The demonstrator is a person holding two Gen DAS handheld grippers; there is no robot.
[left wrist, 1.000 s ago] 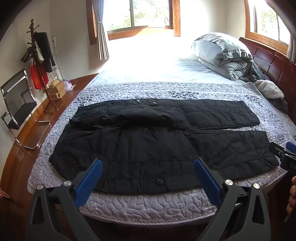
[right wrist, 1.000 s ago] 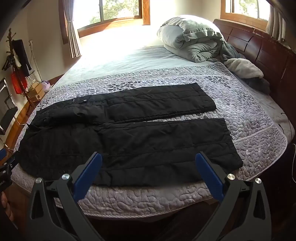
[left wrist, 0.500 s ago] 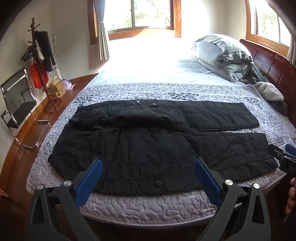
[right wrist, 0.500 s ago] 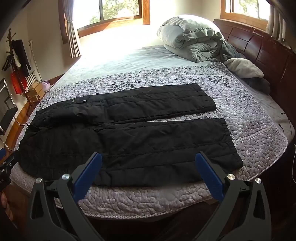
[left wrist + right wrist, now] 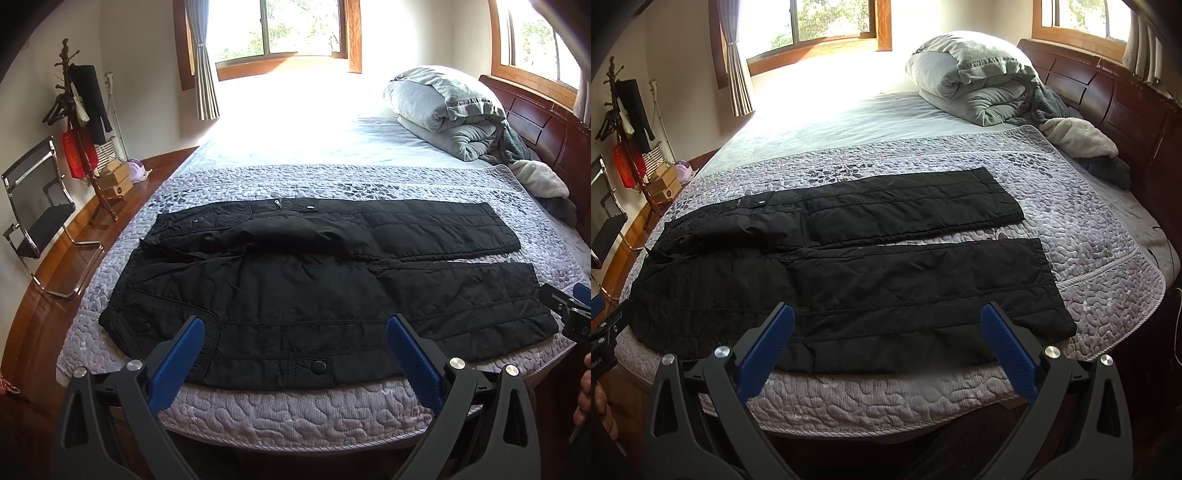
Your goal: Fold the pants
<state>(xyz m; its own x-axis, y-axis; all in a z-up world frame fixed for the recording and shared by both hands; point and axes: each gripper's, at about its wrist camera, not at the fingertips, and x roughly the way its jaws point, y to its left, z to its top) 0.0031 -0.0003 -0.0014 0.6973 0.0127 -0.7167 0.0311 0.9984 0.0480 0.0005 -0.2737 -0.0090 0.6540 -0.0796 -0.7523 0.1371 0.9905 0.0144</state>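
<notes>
Black quilted pants [image 5: 314,280] lie spread flat on the bed's purple quilt [image 5: 295,410], waist to the left, both legs running right, side by side. They also show in the right wrist view [image 5: 849,273]. My left gripper [image 5: 295,328] is open and empty, held just off the near bed edge before the waist part. My right gripper [image 5: 888,314] is open and empty, held off the near edge before the near leg. Each gripper shows at the edge of the other's view, the right one [image 5: 569,314] and the left one [image 5: 605,325].
A folded grey duvet [image 5: 443,110] and loose blankets [image 5: 543,177] lie at the head of the bed by the dark wooden headboard [image 5: 1126,103]. A metal chair [image 5: 37,218], a coat rack [image 5: 81,122] and boxes [image 5: 114,181] stand left of the bed.
Both grippers have stayed open and almost still. The left view has drifted very slightly; the pants have not moved.
</notes>
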